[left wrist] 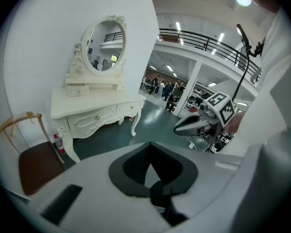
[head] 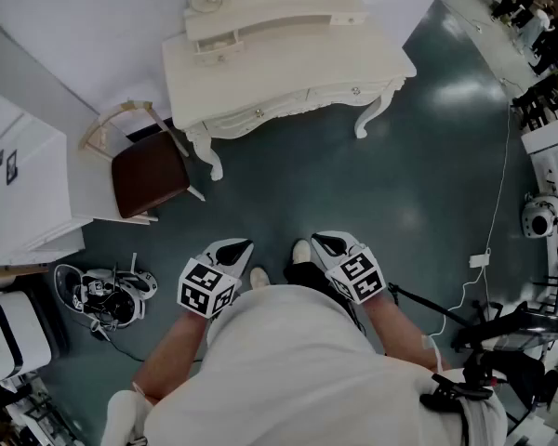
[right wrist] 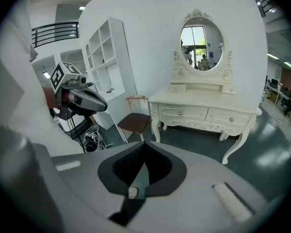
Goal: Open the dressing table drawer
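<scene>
Left gripper (head: 234,246) and right gripper (head: 327,242) are both closed, empty, well short of the table (head: 279,54). Step closer, open one, square onto the drawer (head: 339,95) knob (head: 356,90).

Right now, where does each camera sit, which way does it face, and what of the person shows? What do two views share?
Head view: on the head, steeply down at floor and table; torso, forearms, left gripper, right gripper show.
Left gripper view: on that gripper, facing the table; right gripper at right.
Right gripper view: on that gripper, facing the table; left gripper at left.
Shared: gripper views both show table, mirror, chair.
</scene>
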